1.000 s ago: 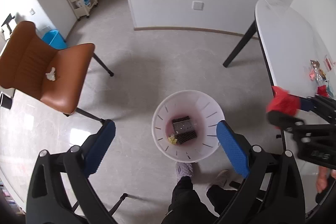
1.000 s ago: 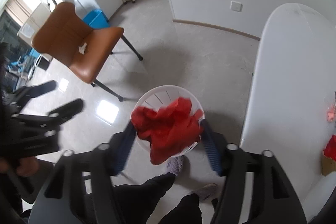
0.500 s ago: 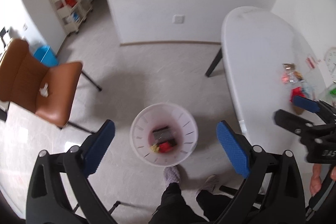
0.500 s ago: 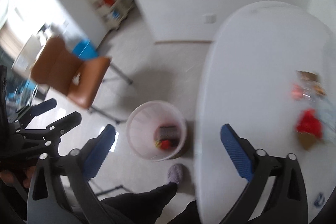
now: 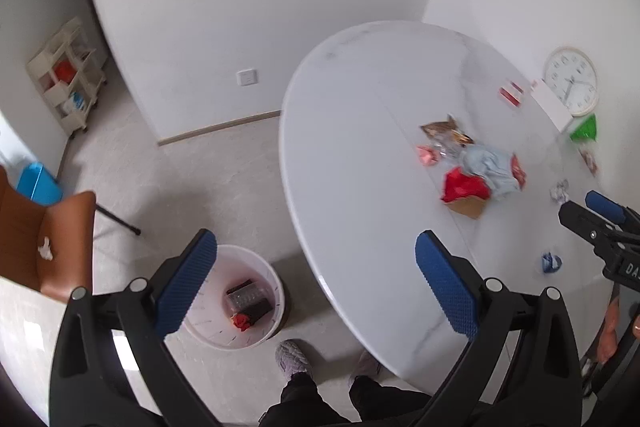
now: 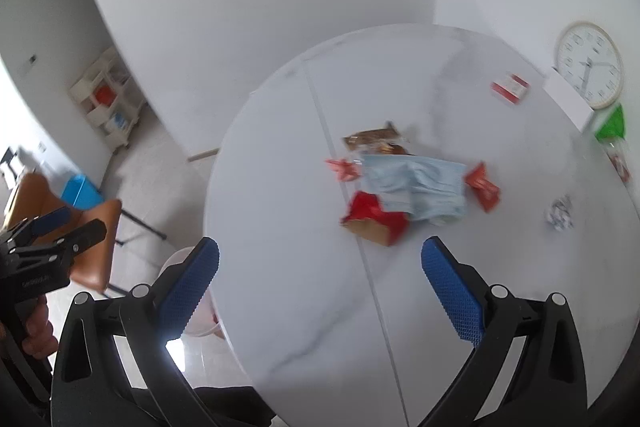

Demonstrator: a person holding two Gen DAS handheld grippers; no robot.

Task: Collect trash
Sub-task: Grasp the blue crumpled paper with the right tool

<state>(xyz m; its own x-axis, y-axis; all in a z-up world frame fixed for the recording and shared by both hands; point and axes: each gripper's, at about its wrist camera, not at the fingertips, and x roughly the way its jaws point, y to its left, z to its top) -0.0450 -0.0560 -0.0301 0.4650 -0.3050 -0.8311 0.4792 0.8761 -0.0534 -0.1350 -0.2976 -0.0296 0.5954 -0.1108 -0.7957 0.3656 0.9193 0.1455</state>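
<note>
Both the left gripper (image 5: 312,281) and the right gripper (image 6: 320,285) had their fingers wide and empty, apparently free for another pickup, since a litter pile (image 6: 404,187) lay mid-counter (image 6: 280,195) toward the far edge and the bin (image 5: 240,301) stood on the floor beside the near edge.

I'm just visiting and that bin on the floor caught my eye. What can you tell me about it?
The wastebasket is a round, white, plastic-looking tub with thin dark slits down its inner wall. It stands upright and open on the pale floor, beside the white table's edge and in front of the person's shoes. Inside lie a dark boxy package, something red, and a yellowish scrap. Nothing grips it; the left gripper hangs open above.
</note>
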